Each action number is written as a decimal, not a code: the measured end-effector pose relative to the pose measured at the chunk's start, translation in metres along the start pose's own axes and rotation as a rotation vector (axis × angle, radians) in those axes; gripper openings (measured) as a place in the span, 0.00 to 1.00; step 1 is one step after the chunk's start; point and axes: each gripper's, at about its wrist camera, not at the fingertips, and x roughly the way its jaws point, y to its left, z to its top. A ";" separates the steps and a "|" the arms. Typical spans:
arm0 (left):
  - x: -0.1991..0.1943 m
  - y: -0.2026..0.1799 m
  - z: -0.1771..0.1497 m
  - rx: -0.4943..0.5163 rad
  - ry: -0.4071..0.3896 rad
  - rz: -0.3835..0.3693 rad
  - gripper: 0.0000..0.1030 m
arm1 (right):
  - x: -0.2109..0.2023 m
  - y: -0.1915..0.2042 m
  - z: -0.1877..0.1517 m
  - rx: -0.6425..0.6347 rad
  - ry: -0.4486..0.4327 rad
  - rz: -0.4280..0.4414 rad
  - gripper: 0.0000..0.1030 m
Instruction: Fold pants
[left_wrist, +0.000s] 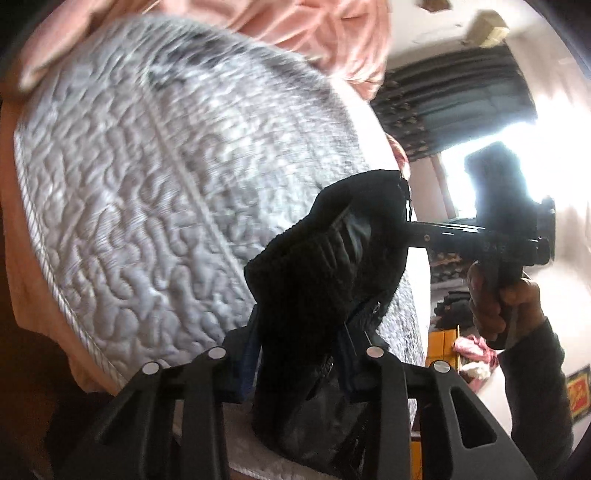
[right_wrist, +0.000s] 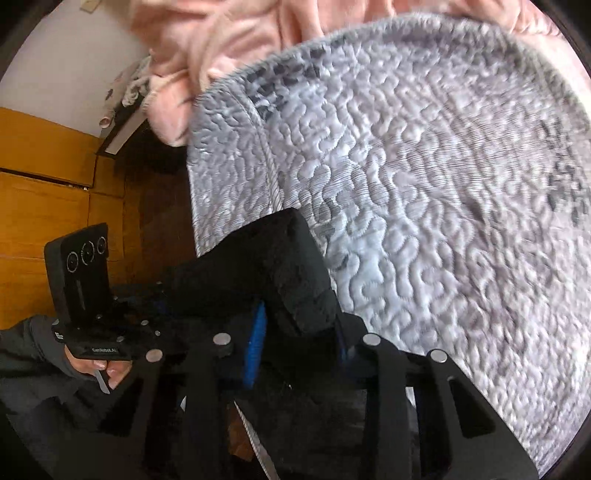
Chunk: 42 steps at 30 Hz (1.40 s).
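Both the left gripper (left_wrist: 301, 354) and the right gripper (right_wrist: 295, 343) were clamped on the black fleecy pants (left_wrist: 325, 266), held above the grey quilted mattress (left_wrist: 147, 166). Edges should be kept level when lowering. A pink crumpled blanket (right_wrist: 221, 40) crowded the far end.

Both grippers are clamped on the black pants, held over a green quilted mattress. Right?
Not quite: the mattress is grey, not green, as the right wrist view shows. Both the left gripper and right gripper do clamp the black pants.
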 end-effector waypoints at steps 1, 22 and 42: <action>-0.004 -0.013 -0.002 0.031 -0.006 -0.003 0.33 | -0.009 0.003 -0.006 -0.001 -0.014 -0.008 0.30; -0.054 -0.183 -0.080 0.489 -0.029 -0.049 0.33 | -0.160 0.034 -0.168 0.065 -0.332 -0.123 0.30; -0.063 -0.258 -0.151 0.718 0.016 -0.074 0.33 | -0.205 0.052 -0.279 0.138 -0.469 -0.199 0.30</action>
